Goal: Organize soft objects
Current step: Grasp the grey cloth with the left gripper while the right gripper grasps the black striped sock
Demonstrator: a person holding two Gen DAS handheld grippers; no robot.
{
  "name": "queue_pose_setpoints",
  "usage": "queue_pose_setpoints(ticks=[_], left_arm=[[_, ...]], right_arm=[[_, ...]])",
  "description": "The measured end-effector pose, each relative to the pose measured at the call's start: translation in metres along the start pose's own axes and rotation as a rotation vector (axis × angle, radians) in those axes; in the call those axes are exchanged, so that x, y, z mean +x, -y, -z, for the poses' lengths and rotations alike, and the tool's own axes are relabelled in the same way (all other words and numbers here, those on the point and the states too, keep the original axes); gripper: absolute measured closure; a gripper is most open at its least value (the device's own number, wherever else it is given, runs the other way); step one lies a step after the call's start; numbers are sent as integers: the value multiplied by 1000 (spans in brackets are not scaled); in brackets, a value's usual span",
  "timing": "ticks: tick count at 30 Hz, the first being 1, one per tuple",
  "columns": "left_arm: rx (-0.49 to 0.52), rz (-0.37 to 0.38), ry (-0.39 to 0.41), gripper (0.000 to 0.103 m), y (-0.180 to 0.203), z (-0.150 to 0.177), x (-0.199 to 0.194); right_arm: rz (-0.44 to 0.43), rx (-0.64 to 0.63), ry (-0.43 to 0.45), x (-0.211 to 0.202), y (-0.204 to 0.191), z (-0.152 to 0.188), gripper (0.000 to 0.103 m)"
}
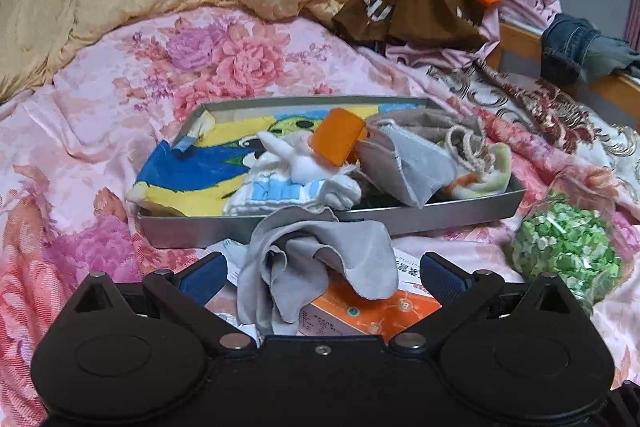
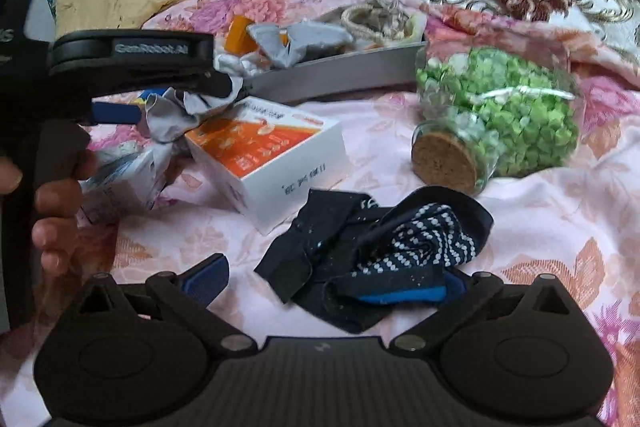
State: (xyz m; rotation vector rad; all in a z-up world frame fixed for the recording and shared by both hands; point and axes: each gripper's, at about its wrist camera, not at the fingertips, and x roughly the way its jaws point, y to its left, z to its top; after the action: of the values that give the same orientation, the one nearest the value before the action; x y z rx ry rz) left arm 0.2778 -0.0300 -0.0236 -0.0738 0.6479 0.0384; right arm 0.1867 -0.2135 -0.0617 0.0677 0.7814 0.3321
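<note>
Both claws agape: left (image 1: 323,273) around grey cloth (image 1: 316,259), right (image 2: 326,281) perhaps touching sock (image 2: 372,259).

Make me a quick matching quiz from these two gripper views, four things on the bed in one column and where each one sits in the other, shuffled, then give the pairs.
Things
1. grey cloth
2. dark dotted sock
3. orange roll
4. jar of green bits

Places
A. inside the metal tray
B. lying on its side on the pink sheet, cork end toward the camera
C. between the open fingers of the left gripper
D. just ahead of the right gripper

Pairs: 1-C, 2-D, 3-A, 4-B
</note>
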Motion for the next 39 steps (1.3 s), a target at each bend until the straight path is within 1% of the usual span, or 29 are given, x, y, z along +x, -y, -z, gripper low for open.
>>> queue_pose_setpoints(ticks=[4, 5, 9, 10, 16, 18, 19, 22, 24, 25, 30, 33, 37, 39], left_arm=[[-38, 14, -11, 1, -2, -3, 6], [-48, 12, -12, 3, -3, -4, 7], [-75, 11, -34, 15, -5, -5, 15], [-81, 11, -41, 17, -6, -5, 17], [-112, -6, -63, 33, -12, -4, 25], [-124, -7, -69, 43, -15, -3, 26], [-130, -12, -75, 45, -16, -2, 26], [-140, -18, -70, 51, -19, -1, 25], [-141, -26, -63, 59, -19, 0, 24], [-141, -28, -60, 61, -19, 0, 23], [-148, -24, -45, 77, -22, 5, 16], [-143, -15, -36, 84, -23, 8, 12], [-137, 15, -26, 87, -22, 14, 3], [-114, 39, -18, 89, -19, 19, -3]], right_arm=[[45, -43, 17, 1, -3, 1, 0], [56, -58, 21, 1, -5, 1, 0], [94, -108, 41, 1, -10, 2, 0], [103, -115, 47, 1, -11, 2, 0], [117, -108, 46, 2, -8, 2, 0], [120, -110, 51, 3, -8, 2, 1], [122, -114, 54, 2, -9, 2, 1], [141, -137, 75, 0, -11, 3, 4], [150, -152, 85, 0, -13, 3, 6], [153, -158, 86, 0, -13, 3, 7], [162, -193, 87, 1, -16, 4, 12], [166, -218, 89, 1, -19, 4, 15], [172, -245, 89, 1, -23, 5, 17], [175, -254, 90, 0, -24, 5, 17]])
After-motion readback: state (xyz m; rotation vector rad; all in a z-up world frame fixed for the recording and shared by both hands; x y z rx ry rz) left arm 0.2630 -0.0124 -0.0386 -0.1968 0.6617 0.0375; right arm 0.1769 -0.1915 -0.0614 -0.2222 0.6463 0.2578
